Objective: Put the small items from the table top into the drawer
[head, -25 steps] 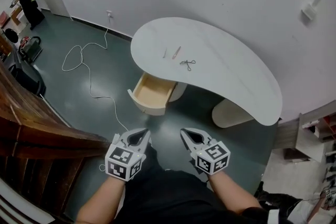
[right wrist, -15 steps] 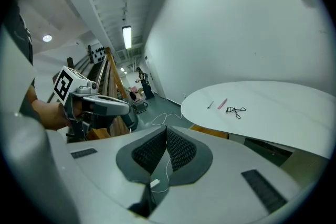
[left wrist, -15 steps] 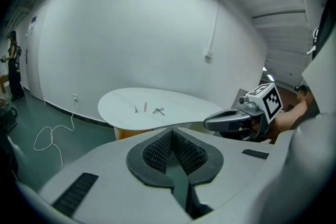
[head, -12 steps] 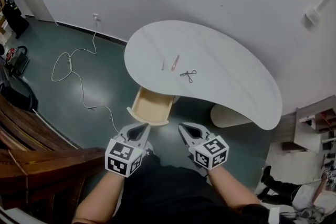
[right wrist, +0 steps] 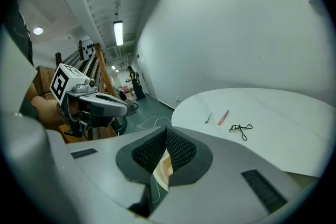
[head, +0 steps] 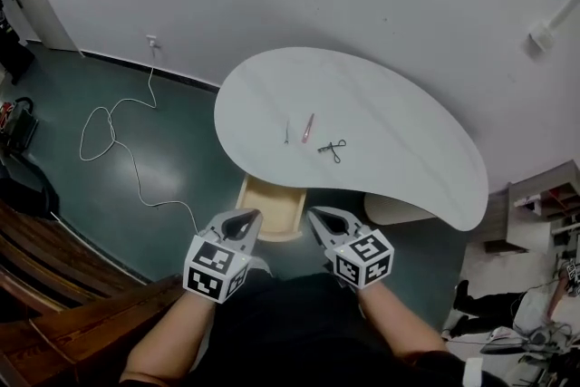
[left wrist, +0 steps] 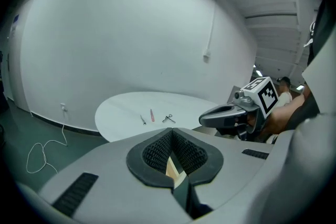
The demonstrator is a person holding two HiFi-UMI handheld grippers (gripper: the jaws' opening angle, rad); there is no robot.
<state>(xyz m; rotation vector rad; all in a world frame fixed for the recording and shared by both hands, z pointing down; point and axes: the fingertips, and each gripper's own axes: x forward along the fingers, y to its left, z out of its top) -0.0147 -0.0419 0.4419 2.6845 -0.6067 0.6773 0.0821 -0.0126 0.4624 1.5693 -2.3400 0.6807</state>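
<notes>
left gripper (head: pixel 249 215) jaws together, empty | right gripper (head: pixel 315 214) same | thin grey tool (head: pixel 286 133), pink stick (head: pixel 308 128), black scissors-like tool (head: pixel 333 148) on white table (head: pixel 399 100) | drawer (head: pixel 272 209) open below

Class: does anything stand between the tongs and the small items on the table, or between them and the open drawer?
Nothing visible does. The pink stick, grey stick and black looped item lie on the table, the open drawer under its near edge; left tongs and right tongs hang short of it.
</notes>
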